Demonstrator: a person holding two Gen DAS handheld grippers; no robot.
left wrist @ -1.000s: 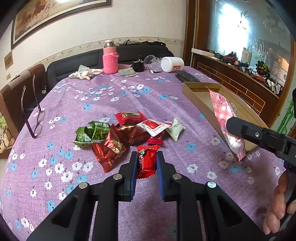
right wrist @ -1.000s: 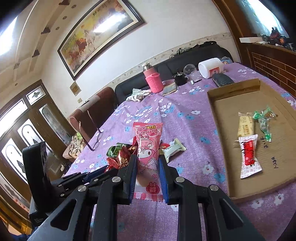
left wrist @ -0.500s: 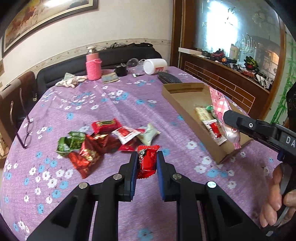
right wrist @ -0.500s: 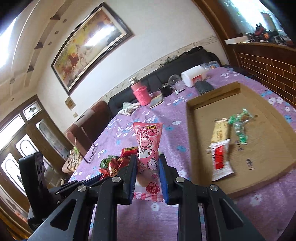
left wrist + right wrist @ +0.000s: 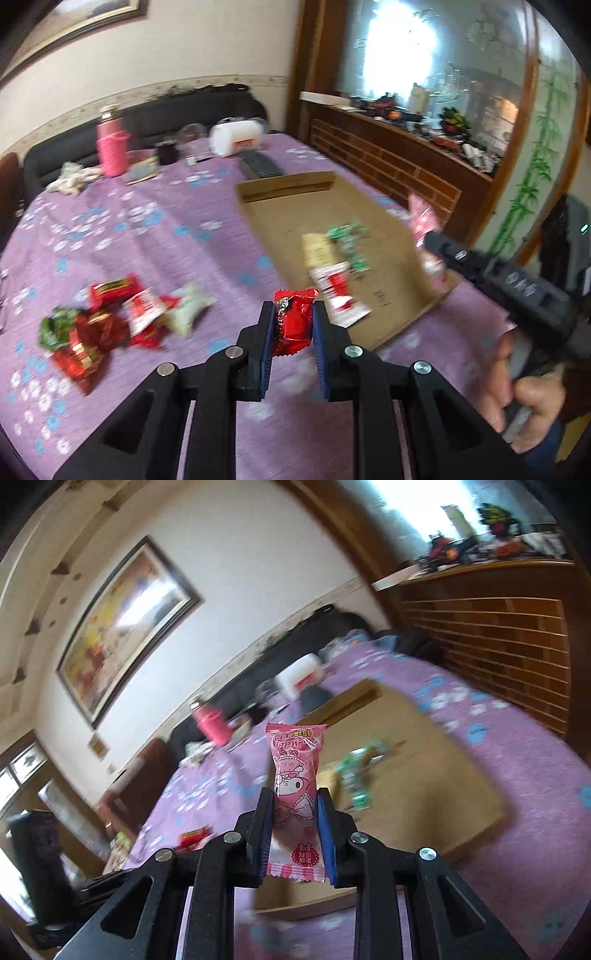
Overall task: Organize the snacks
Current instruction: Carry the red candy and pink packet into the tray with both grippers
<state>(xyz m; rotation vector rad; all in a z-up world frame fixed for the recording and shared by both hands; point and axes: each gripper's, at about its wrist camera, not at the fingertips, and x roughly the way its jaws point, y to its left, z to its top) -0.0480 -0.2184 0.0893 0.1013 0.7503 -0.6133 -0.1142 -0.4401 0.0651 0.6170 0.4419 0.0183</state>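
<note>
My left gripper [image 5: 293, 314] is shut on a red snack packet [image 5: 293, 321], held above the purple tablecloth just short of the near left edge of the cardboard tray [image 5: 266, 192]. My right gripper [image 5: 293, 797] is shut on a tall pink snack packet [image 5: 295, 775] and hangs over the tray [image 5: 424, 797]; it also shows in the left wrist view [image 5: 436, 240] at the tray's right side. The tray holds a green packet [image 5: 347, 240], a beige packet [image 5: 316, 251] and a red-and-white packet [image 5: 338, 291]. A pile of loose snacks [image 5: 110, 321] lies on the cloth to the left.
A pink bottle [image 5: 110, 151], a white jar on its side [image 5: 238, 138], a dark remote [image 5: 260, 166], a black cup [image 5: 168, 153] and a crumpled cloth [image 5: 72, 181] stand at the table's far end. A wooden brick-pattern counter [image 5: 388, 162] runs along the right. A black sofa is behind.
Both grippers have swung right toward the tray with their packets still held. The right gripper moved from beside the tray to over it, and the views are blurred by motion.
</note>
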